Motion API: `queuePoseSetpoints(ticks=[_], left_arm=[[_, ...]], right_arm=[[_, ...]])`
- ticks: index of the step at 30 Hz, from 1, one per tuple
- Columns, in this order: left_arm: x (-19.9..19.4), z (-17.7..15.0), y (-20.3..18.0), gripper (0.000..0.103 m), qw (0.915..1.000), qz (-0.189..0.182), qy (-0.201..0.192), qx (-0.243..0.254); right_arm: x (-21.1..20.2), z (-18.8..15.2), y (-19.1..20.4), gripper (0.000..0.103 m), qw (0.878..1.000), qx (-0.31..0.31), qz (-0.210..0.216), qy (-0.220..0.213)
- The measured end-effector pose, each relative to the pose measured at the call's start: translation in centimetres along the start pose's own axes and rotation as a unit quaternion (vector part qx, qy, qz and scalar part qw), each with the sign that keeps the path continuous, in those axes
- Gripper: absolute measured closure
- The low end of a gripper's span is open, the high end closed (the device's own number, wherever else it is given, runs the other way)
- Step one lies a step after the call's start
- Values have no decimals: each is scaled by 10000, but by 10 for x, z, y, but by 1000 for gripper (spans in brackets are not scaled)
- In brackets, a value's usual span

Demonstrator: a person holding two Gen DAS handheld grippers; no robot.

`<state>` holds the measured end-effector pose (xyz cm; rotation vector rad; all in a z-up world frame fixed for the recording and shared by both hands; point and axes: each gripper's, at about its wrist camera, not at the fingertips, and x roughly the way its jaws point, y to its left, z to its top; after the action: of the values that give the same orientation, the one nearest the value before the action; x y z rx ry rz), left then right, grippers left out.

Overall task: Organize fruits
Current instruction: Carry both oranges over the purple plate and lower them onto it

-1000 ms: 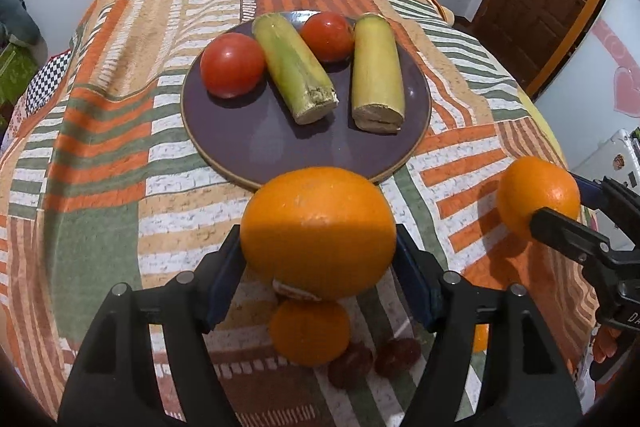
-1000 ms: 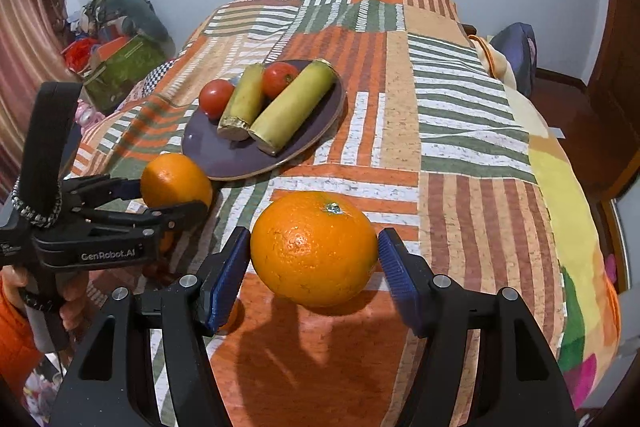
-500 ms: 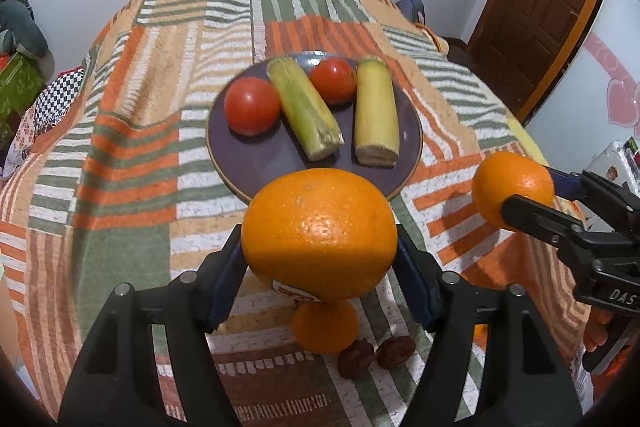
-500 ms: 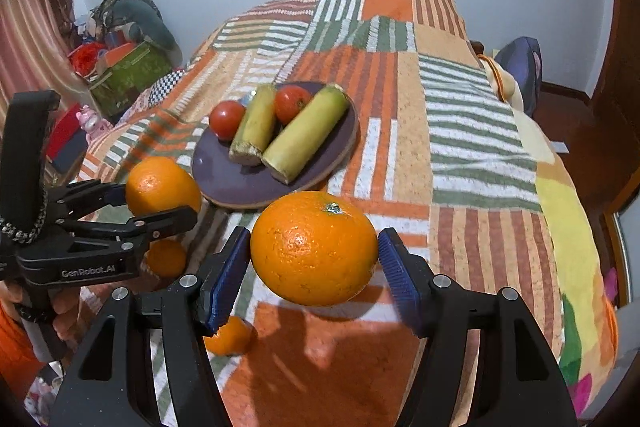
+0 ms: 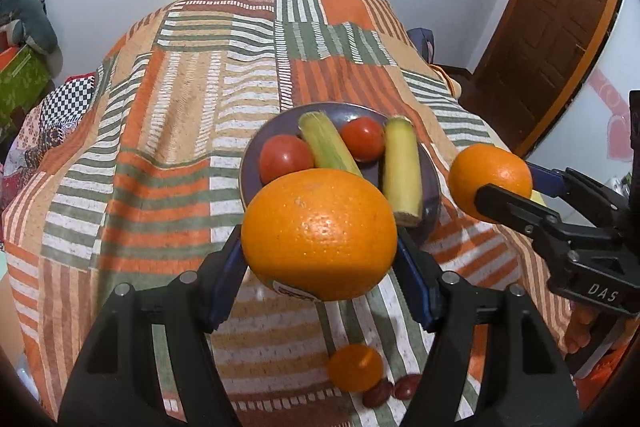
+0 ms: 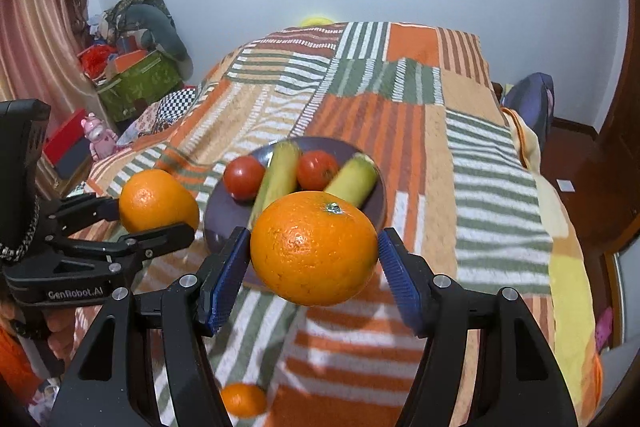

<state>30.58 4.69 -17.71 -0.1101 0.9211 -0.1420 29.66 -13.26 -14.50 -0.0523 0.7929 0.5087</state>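
Left gripper (image 5: 319, 259), glossy stickered orange (image 5: 319, 233)

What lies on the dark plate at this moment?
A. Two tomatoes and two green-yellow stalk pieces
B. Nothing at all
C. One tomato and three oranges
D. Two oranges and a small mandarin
A: on the plate lie two tomatoes and two stalk pieces, while both oranges are held in the grippers off the plate.

"GenRobot.AI" on left tongs (image 6: 158, 215) body; "DAS" on right tongs (image 5: 504, 183) body.
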Motion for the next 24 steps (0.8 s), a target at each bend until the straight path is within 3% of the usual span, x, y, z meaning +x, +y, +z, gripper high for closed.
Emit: queuePoseSetpoints(ticks=[9, 19, 24], left_arm=[[31, 11, 7, 34, 9999, 27, 137, 28], [64, 9, 10, 34, 9992, 66, 384, -15], [70, 10, 18, 34, 9980, -242, 442, -393]], right_arm=[[36, 24, 9, 41, 9999, -132, 22, 83], [58, 28, 8, 41, 9994, -121, 99, 294], [64, 29, 15, 40, 9991, -291, 40, 311]])
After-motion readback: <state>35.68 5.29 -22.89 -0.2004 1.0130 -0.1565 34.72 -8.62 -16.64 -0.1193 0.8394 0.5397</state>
